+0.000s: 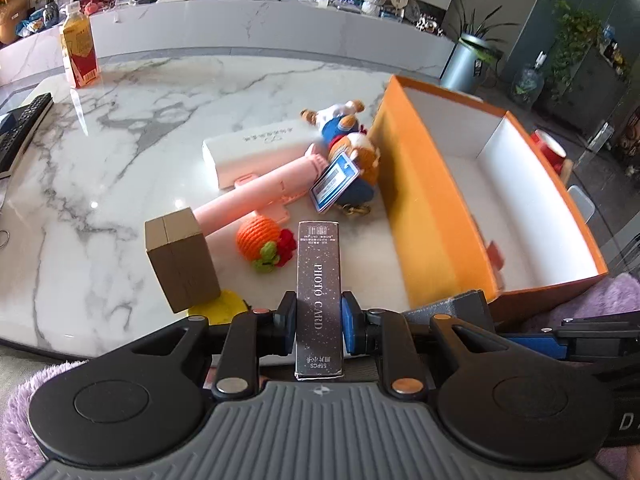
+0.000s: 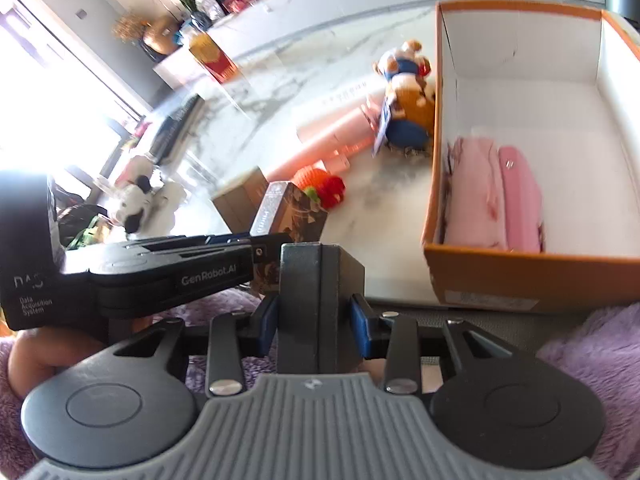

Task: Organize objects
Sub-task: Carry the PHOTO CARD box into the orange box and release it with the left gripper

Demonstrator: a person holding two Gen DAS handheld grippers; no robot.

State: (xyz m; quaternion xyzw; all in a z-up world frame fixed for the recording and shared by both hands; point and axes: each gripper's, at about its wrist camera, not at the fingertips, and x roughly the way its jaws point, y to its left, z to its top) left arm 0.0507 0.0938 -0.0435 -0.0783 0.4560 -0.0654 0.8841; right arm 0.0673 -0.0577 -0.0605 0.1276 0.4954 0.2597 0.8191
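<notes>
Clamped between the left tongs is a card box, held upright and clear of the table; the right tongs are clamped on a dark box. Both loads are best carried over the near wall of the orange box, just right of and ahead of the tongs, and lowered onto the bare floor beyond the pink items before the grip is eased. Plush toys, a pink tube and a knitted orange ahead on the table are left waiting.
</notes>
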